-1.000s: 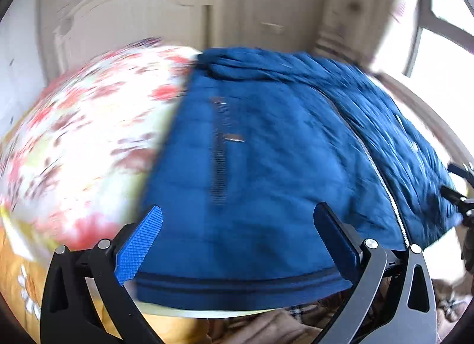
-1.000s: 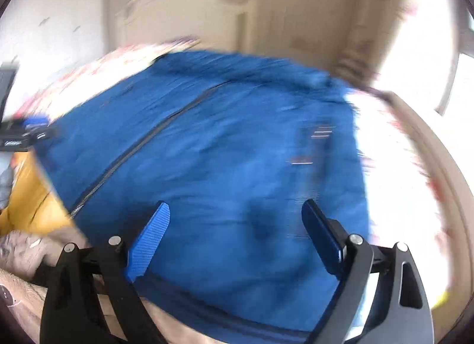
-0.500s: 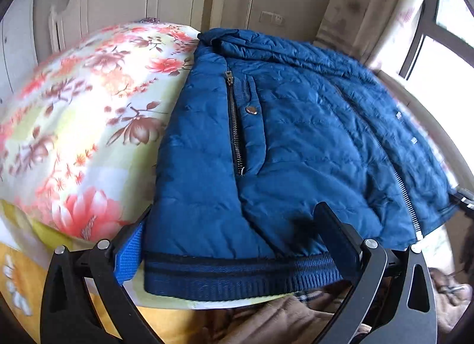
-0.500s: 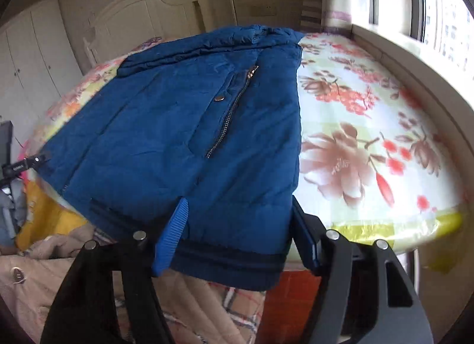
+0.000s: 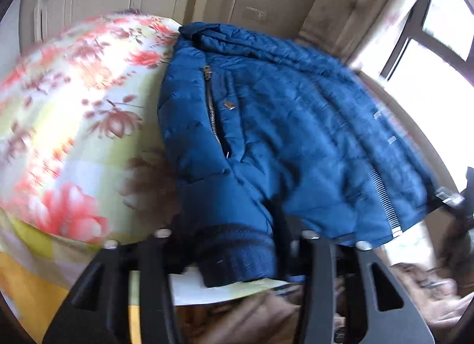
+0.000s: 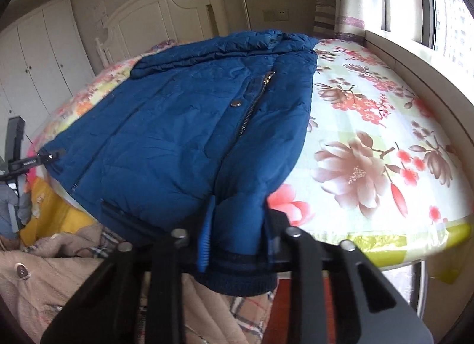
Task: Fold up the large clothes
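Bed (image 6: 385, 125) with its floral sheet carries the jacket (image 6: 183, 125), which lies spread across the middle of both views with its ribbed hem (image 6: 237, 281) hanging over the near edge at the bottom of the frame. Each tool is closing on a hem corner, the left tool (image 5: 234, 243) with bunched rib between its jaws and the right tool (image 6: 237, 240) with hem pinched between its pads. Padding is thick and slick, so a shallow bite on the rib alone could slip when lifted, and unequal pulls could skew the fold.
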Demonstrator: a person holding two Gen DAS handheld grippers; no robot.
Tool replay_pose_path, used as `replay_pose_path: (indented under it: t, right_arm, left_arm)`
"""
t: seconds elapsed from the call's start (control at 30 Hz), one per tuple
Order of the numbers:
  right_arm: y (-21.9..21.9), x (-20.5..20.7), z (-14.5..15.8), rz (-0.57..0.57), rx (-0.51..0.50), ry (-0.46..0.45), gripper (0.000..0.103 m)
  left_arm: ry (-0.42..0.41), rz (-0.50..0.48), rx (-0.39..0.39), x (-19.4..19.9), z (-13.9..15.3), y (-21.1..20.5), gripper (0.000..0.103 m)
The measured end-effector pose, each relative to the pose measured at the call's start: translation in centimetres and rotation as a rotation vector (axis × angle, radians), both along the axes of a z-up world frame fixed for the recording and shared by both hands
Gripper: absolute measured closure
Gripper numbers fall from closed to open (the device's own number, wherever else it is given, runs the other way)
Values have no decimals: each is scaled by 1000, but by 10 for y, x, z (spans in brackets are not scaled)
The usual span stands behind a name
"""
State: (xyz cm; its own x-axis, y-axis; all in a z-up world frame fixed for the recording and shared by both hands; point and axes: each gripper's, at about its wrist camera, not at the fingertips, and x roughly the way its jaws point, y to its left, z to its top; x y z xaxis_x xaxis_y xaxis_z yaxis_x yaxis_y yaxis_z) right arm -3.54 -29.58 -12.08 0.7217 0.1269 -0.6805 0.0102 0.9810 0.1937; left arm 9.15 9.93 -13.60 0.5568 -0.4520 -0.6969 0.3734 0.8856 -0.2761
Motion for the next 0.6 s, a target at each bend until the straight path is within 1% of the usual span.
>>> replay_pose_path:
  t: [0.03, 0.1, 0.17, 0.27, 0.33, 0.37, 0.47, 0.5, 0.53, 0.57, 0.6]
  right_arm:
    - [-4, -2, 2, 4, 37, -12, 85]
    - [-12, -7, 6, 26, 139, -43, 87]
    - [-15, -15, 15, 58, 216, -76, 88]
    - [-12, -45, 45, 160, 284, -186, 89]
    - [-12, -70, 66, 196, 314, -251, 89]
    - [-13, -87, 81, 208, 333, -297, 89]
    - [-14, -119, 120, 229, 340, -416, 89]
    - [-14, -123, 132, 237, 335, -451, 89]
    - [-13, -123, 148, 245, 326, -486, 89]
    - [-12, -116, 162, 247, 315, -508, 89]
    - [-12, -108, 171, 246, 310, -512, 89]
  left_arm:
    - [-5, -3, -43, -2, 2, 4, 72]
    - [-23, -10, -175, -10, 15, 16, 74]
    - [-59, -27, -275, -25, 32, 28, 75]
    - [-96, -55, -344, -52, 55, 42, 75]
    - [-129, -72, -397, -86, 73, 58, 75]
    - [-151, -82, -441, -104, 82, 67, 75]
    - [-232, -108, -561, -135, 113, 88, 74]
    - [-252, -113, -585, -137, 121, 90, 74]
    - [-275, -123, -625, -135, 134, 91, 74]
    - [-285, -132, -661, -126, 146, 89, 74]
    - [-282, -132, -679, -115, 154, 87, 74]
